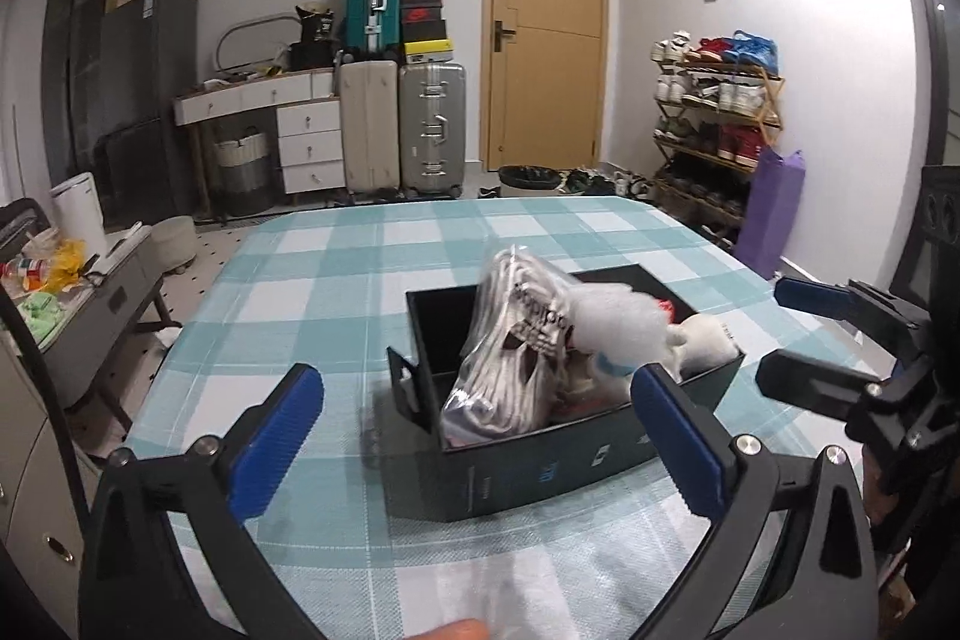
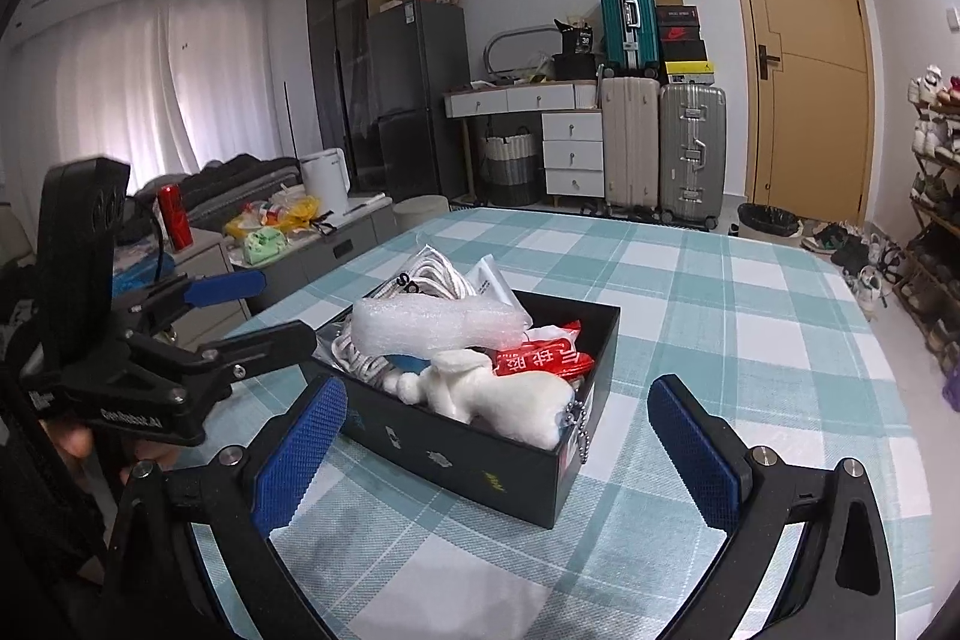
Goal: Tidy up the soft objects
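Black box (image 2: pixel 480 451) sat on the checked counter (image 2: pixel 720 292), full of soft stuff: white plush (image 2: pixel 498 394) at the near end, red packet (image 2: pixel 543 355) behind it, bubble wrap (image 2: pixel 432 325) on top, bagged cord (image 1: pixel 510 340) at the far end, sticking up over the rim. Left claw (image 1: pixel 480 436) was spread wide, empty, in front of the box. Right claw (image 2: pixel 498 457) was also apart, empty, the box's near end between its pads, not touching.
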The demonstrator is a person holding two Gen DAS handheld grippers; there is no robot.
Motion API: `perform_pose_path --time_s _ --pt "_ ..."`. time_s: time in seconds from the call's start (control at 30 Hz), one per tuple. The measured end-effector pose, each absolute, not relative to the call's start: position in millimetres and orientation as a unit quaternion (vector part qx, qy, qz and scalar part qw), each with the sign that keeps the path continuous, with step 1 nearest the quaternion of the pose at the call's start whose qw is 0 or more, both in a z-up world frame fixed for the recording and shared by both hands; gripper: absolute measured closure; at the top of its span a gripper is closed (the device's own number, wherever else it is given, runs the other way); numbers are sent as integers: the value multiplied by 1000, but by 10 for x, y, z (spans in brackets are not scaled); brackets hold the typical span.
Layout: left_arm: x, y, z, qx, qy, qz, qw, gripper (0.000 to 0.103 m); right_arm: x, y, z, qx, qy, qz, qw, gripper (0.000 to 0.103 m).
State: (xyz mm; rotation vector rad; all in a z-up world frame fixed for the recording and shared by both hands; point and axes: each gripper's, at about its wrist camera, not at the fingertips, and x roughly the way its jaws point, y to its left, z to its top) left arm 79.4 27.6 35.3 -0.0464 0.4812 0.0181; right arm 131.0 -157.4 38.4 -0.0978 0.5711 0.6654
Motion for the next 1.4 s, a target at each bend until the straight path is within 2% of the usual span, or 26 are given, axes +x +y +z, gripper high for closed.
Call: perform_pose_path --time_s 0.4,1.4 --pt "817 417 202 -45 227 27 972 0 1288 -1605 299 -40 257 302 917 1" --pt "784 423 216 -50 222 34 973 0 1242 -1600 288 -50 242 292 924 1"
